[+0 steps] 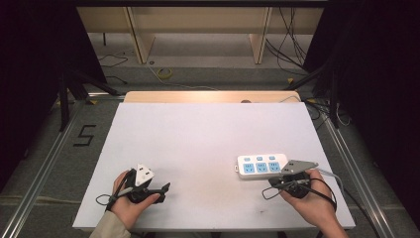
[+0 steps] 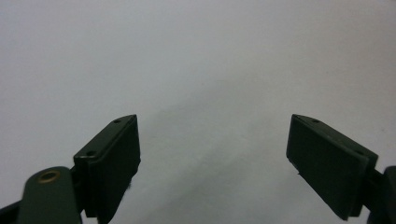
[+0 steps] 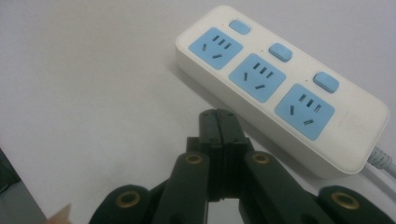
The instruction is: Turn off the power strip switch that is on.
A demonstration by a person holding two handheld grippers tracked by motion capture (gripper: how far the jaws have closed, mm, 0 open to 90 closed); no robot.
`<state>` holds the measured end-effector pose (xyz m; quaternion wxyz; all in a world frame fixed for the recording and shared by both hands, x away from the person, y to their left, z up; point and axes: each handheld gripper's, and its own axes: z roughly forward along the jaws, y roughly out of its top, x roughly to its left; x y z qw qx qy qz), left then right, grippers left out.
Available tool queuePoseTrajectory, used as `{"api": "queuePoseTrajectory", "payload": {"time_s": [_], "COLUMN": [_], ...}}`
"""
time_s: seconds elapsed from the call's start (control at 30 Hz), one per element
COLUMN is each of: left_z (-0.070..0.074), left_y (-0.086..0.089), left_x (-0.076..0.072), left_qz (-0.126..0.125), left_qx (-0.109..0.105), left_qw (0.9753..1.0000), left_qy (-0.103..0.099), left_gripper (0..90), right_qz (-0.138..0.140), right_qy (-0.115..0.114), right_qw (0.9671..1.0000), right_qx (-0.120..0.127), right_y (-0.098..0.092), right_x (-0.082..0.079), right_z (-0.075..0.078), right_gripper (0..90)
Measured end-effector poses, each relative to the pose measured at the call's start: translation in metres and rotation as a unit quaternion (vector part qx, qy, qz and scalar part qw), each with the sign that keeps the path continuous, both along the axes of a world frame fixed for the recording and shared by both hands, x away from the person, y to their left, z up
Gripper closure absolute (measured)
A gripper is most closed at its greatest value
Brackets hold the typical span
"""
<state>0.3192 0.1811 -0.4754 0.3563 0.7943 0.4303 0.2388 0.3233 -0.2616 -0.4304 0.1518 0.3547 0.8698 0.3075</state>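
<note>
A white power strip (image 1: 261, 165) with three blue sockets and three blue switches lies flat on the white table (image 1: 208, 134) at the front right. Its grey cable (image 1: 331, 174) runs off to the right. My right gripper (image 1: 280, 178) sits just in front of the strip, held in a hand. In the right gripper view its jaws are pressed together with nothing between them, the gripper (image 3: 218, 115) stopping just short of the power strip (image 3: 280, 84). My left gripper (image 1: 166, 188) rests at the front left, pointing right. Its jaws stand wide apart in the left gripper view, the gripper (image 2: 212, 154) over bare table.
A wooden strip (image 1: 213, 96) borders the table's far edge. Metal rails (image 1: 47, 158) run along both sides, and a "5" mark (image 1: 84, 135) is on the floor at left. Loose cables (image 1: 163, 73) and wooden furniture legs (image 1: 141, 42) lie beyond the table.
</note>
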Motion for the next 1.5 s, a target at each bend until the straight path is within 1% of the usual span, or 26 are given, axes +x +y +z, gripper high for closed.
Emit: {"api": "queuePoseTrajectory", "payload": {"time_s": [0.77,1.5], "left_z": [0.000,0.001], "left_y": [0.000,0.000], "left_x": [0.000,0.000], "left_qz": [0.000,0.000], "left_qx": [0.001,0.002], "left_qw": [1.0000,1.0000], "left_qy": [-0.001,-0.001], "left_gripper": [17.4,17.5], "right_qz": [0.000,0.006], "right_qy": [0.007,0.010], "right_qw": [1.0000,0.9999], "right_qx": [-0.004,-0.012], "right_y": [0.004,0.009], "right_x": [0.006,0.013], "right_z": [0.004,0.007], "right_gripper": [90.0,90.0]}}
